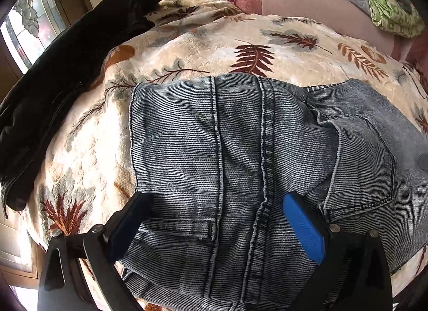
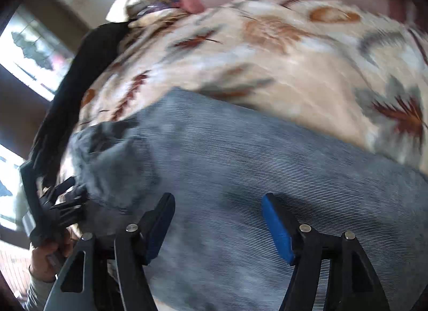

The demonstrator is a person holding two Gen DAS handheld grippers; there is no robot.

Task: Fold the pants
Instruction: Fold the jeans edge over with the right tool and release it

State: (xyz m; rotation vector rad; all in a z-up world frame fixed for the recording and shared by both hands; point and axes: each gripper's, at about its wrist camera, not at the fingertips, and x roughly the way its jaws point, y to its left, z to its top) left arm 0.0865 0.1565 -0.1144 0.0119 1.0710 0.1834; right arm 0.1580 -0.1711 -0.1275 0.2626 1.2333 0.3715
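1. The left gripper has its fingers spread wide over the pants. The blue pad of one finger and the darker pad of the other stand either side of the denim, and neither can be seen pinching a fold; no cloth is lifted between them.
2. The right gripper has its fingers partly apart, a clear gap between the blue pad and the dark one. They hang just over the pants; whether the tips brush the fabric cannot be told, as this view is blurred.
3. The pants are grey-blue ribbed denim lying folded on the bed, with a back pocket facing up on the right in the left wrist view and long seams running down the middle.
4. Under them is a cream blanket printed with rust and grey leaves, covering the bed.
5. A black garment lies along the blanket's left edge, apart from the pants.
6. In the right wrist view a hand at lower left grips the other gripper's handle.
7. A window with patterned glass shows at far left.
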